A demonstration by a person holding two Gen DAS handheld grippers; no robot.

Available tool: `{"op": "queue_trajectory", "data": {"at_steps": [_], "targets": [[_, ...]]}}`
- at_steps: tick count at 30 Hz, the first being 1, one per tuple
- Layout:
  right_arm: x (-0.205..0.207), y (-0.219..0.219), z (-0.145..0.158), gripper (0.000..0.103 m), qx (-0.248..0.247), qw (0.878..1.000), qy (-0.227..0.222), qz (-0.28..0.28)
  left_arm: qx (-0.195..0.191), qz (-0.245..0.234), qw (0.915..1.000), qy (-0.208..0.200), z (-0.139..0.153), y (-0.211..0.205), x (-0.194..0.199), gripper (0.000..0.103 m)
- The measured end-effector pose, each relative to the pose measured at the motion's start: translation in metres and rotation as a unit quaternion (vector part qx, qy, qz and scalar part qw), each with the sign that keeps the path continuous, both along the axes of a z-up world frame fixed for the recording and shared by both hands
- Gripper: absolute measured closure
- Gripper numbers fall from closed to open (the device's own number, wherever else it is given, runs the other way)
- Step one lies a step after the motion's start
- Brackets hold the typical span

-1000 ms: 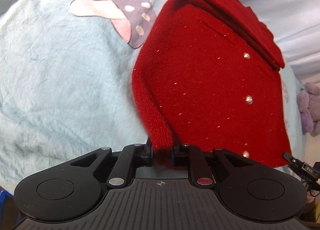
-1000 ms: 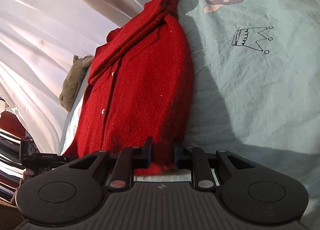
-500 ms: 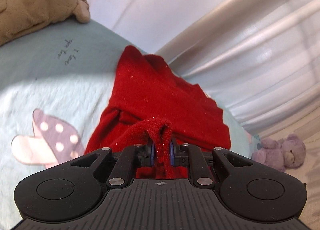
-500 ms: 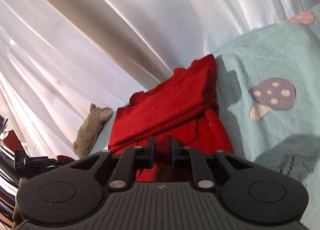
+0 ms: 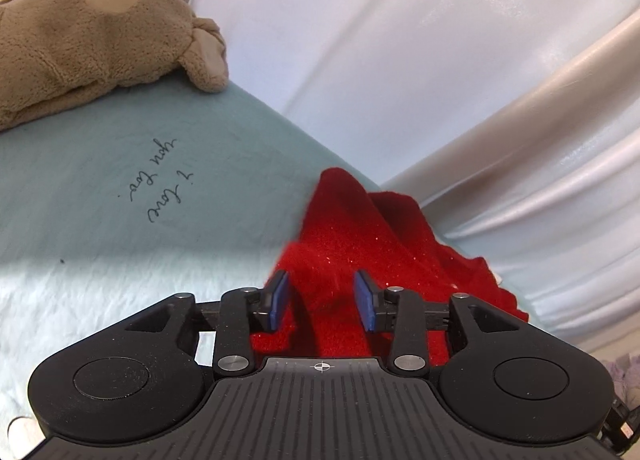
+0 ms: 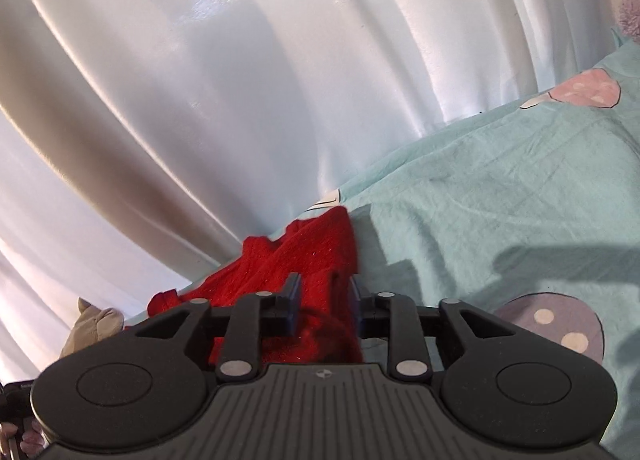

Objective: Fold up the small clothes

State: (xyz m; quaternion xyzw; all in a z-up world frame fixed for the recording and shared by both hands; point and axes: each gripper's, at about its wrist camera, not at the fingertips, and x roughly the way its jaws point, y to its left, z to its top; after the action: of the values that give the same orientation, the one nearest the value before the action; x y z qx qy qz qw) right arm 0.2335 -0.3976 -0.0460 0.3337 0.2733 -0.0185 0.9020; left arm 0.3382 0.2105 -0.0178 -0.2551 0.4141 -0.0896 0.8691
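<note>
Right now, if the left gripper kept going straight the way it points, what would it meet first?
Most likely the red cardigan: the left gripper has just been opening, with the knit lying between its pads, unpressed. Beyond is white curtain.

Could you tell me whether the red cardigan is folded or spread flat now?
Folded: the red cardigan lies doubled in bunched layers on the blanket.

Each gripper, the left gripper (image 5: 322, 302) and the right gripper (image 6: 325, 302), is matte black plastic with a ribbed central plate bearing a small white crosshair mark. 2 round recessed discs flank that plate, and 2 angled link arms carry silver screw heads. The finger pads (image 5: 279, 300) are blue.
</note>
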Motion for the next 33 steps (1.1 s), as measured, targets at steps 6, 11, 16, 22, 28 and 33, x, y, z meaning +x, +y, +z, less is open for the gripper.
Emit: {"op": "queue_trajectory", "data": {"at_steps": [6, 11, 16, 22, 28, 33], "targets": [[-0.011, -0.013, -0.006, 0.045, -0.031, 0.997, -0.018, 0.072, 0.005, -0.036, 0.9994, 0.001, -0.033, 0.016, -0.012, 0.043], [-0.002, -0.001, -0.026, 0.044, -0.047, 0.99, 0.012, 0.132, 0.009, -0.057, 0.9983, -0.007, -0.042, 0.001, -0.005, 0.034], [0.008, 0.014, -0.029, 0.063, -0.061, 0.987, 0.012, 0.146, -0.022, -0.078, 0.9967, 0.002, -0.049, -0.006, 0.006, 0.041], [-0.002, 0.037, -0.011, 0.093, -0.147, 0.977, -0.01, 0.154, 0.036, -0.072, 0.9967, -0.011, -0.035, -0.015, -0.004, 0.087], [-0.006, 0.051, -0.003, 0.09, -0.16, 0.967, -0.032, 0.194, 0.031, -0.112, 0.9916, -0.057, -0.017, -0.026, -0.013, 0.087], [0.008, 0.053, -0.011, 0.084, -0.156, 0.97, -0.009, 0.188, 0.045, -0.105, 0.9931, -0.027, -0.034, -0.037, 0.0, 0.066]]}}
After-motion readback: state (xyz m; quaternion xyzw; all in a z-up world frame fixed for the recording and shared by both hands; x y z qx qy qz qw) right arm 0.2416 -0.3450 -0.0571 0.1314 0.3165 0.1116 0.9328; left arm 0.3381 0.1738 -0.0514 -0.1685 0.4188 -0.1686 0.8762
